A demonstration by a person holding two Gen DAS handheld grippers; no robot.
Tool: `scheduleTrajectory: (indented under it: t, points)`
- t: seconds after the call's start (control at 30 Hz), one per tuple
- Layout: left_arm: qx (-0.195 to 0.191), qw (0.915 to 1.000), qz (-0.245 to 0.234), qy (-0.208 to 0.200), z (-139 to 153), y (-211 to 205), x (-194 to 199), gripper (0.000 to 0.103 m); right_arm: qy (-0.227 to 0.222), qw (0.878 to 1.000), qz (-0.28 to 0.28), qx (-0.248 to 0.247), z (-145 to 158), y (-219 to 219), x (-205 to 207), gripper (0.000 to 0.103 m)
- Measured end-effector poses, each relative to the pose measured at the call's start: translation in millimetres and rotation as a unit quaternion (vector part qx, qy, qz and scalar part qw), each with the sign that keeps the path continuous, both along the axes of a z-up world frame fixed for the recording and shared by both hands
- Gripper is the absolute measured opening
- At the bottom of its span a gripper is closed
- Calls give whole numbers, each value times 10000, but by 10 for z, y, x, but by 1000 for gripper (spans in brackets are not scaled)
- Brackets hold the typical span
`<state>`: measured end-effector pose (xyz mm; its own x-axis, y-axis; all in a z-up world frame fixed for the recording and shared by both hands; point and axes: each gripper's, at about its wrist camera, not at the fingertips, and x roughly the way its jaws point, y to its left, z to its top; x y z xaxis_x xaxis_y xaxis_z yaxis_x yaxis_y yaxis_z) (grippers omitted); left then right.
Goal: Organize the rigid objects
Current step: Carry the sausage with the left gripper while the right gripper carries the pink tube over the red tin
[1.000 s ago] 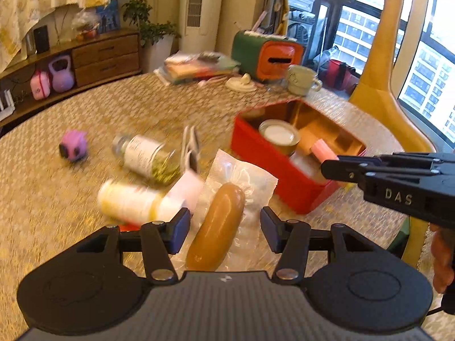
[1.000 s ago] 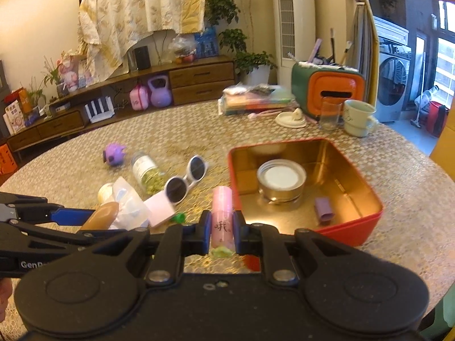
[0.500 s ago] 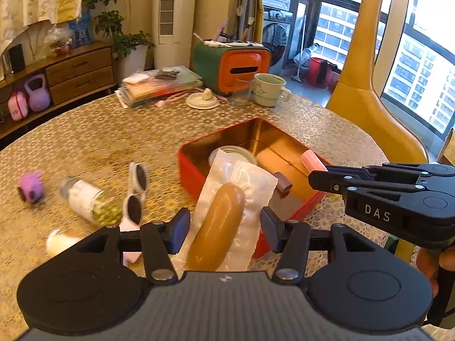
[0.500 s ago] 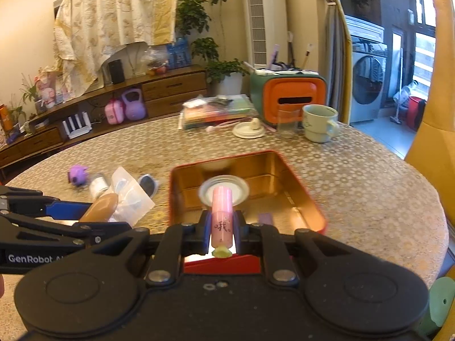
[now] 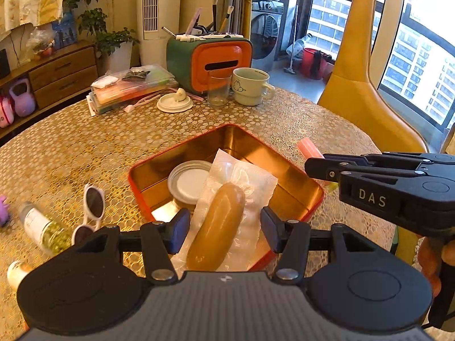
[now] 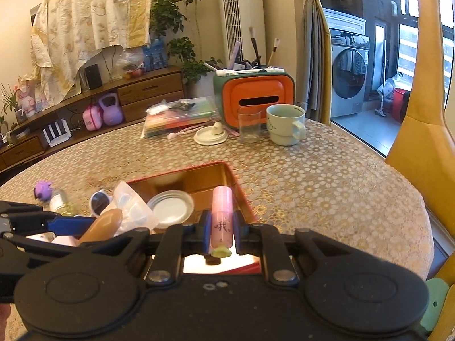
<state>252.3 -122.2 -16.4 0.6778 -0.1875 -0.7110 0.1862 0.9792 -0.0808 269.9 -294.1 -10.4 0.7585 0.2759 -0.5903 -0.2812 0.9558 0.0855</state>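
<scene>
My left gripper [image 5: 224,224] is shut on a clear vacuum pouch with a brown sausage [image 5: 219,221] in it, held over the red tin [image 5: 298,182] with its gold inside. A round white-lidded can [image 5: 189,180] lies in the tin. My right gripper [image 6: 221,227] is shut on a pink tube [image 6: 221,207] with a green cap, above the near right rim of the tin [image 6: 199,182]. From the left wrist view the right gripper [image 5: 315,167] enters from the right, level with the tin's right corner.
White sunglasses [image 5: 91,210], a bottle of green bits [image 5: 42,227] and a purple toy [image 6: 42,189] lie left of the tin. At the back stand a mug [image 5: 250,85], a glass [image 5: 217,89], an orange-green box [image 5: 210,59] and stacked cases [image 5: 130,85]. A yellow giraffe figure [image 5: 364,99] rises beyond the right edge.
Both grippers have swept to the right across the table with their loads. The sausage pouch has gone from above the loose items to above the tin; the pink tube now sits over the tin's right rim.
</scene>
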Motion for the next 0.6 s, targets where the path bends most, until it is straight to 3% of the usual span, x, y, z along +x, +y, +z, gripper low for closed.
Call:
scheduleTrajectory:
  t: [0.23,0.6]
  points:
    - [94,9999,66,73,-108,-160,265,54,202,9998,-7,-69,-140,12,270,15]
    - [150,9985,120,518,-485,-139,505,54,509,9985,156,-137,-396,84,427,15]
